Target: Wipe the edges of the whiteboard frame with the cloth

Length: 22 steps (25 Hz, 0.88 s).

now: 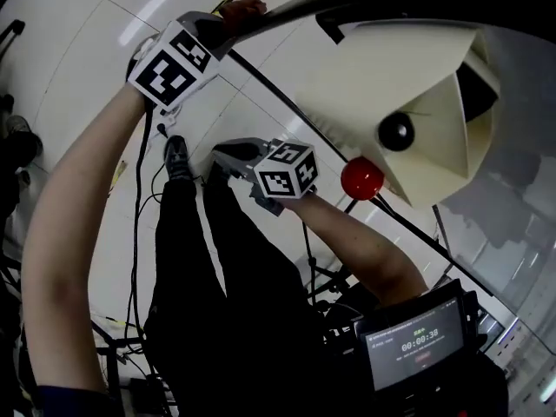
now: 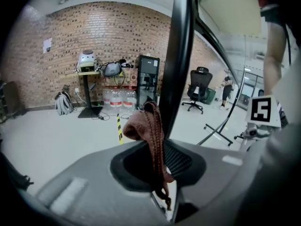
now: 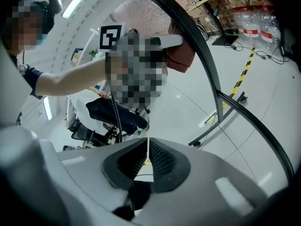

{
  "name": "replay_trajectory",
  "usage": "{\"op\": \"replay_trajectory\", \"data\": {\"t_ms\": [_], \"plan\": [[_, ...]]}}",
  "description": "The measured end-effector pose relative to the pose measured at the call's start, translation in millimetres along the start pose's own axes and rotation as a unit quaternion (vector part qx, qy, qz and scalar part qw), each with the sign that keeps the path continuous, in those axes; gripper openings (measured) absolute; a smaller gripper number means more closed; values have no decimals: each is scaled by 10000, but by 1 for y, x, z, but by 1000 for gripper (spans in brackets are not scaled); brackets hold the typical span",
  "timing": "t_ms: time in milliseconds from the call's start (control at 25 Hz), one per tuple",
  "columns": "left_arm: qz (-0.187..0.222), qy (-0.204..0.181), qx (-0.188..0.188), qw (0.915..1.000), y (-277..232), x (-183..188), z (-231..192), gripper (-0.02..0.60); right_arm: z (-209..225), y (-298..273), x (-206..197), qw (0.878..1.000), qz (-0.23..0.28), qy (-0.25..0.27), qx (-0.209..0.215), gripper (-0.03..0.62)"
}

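**Mid-wipe on the frame edge**
Your left gripper (image 2: 156, 147) was clamped on the rust-brown knitted cloth (image 2: 141, 126), up at the curved black whiteboard frame (image 2: 181, 55). Your right gripper (image 3: 146, 147) was closed and empty. Next, I judge, you needed to slide the cloth along the bar with steady pressure.

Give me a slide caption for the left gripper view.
Left gripper shut on a reddish-brown cloth beside the black whiteboard frame, brick wall behind.

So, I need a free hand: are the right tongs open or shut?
Shut and empty. In the right gripper view the right tongs have their two ribbed pads meeting along a thin line, with nothing between them.
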State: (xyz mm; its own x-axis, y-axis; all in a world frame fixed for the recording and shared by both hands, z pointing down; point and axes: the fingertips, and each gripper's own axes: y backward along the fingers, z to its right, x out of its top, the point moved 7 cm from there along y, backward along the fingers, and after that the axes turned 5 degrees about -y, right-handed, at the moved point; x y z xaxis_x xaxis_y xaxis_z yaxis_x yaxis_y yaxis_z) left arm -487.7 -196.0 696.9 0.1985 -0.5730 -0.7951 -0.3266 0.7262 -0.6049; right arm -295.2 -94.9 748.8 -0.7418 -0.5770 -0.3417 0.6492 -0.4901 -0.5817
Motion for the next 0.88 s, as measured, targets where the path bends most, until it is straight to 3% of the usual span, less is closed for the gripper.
{"op": "replay_trajectory", "data": {"t_ms": [160,400,880], "plan": [[97,-54,-121,9999,-3,15,17,74,-3,14,-8,9999,-35,-58,-140,17],[168,-47,9,9998,1,28,7,74,-4,3,-5,9997,-228,91,-19,14],[517,-46,-308,9982,2,76,11,74,-21,20,4,9988,-462,130,23,14]]}}
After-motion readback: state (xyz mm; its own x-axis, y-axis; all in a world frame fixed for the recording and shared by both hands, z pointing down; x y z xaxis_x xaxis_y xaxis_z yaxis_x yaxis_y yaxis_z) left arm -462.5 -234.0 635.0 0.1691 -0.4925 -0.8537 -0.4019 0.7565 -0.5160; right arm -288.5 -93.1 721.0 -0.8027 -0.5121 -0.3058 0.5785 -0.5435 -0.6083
